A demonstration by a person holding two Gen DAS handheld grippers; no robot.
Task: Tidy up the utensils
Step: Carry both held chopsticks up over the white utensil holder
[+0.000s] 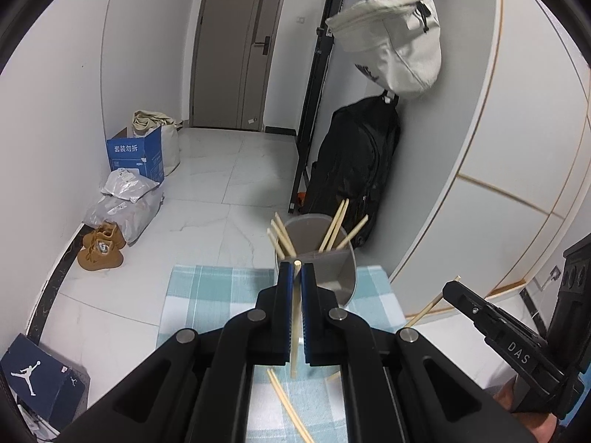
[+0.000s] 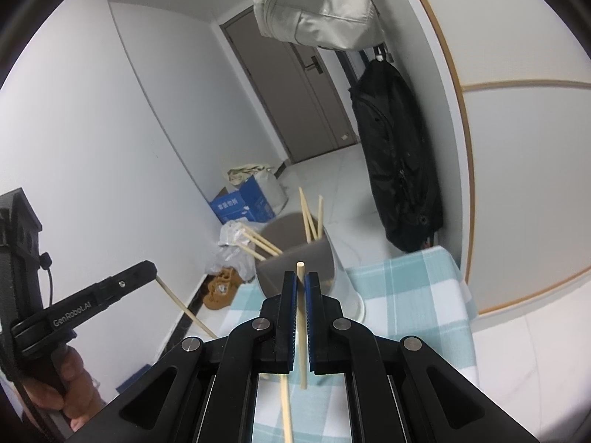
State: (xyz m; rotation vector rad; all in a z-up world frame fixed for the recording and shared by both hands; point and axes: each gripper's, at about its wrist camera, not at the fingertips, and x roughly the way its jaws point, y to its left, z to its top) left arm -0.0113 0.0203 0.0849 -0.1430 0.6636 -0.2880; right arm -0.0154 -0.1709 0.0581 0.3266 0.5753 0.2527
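Each of my claws, left gripper [image 1: 296, 269] and right gripper [image 2: 301, 277], pinches one chopstick [image 1: 295, 317]. Several stand in the holder [image 1: 332, 269]; more lie on the checked cloth [image 1: 221, 288].

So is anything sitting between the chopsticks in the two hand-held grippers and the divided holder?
Nothing visible. The left hand-held gripper and right hand-held gripper each clamp a chopstick just short of the holder; only chopsticks already leaning in its compartments crowd the opening.

My left gripper [image 1: 296, 271] clamps one chopstick [image 1: 294, 332] above the checked cloth [image 1: 207, 295], before the grey holder [image 1: 343, 277]. My right gripper [image 1: 448, 288] grips another chopstick [image 1: 430, 304].
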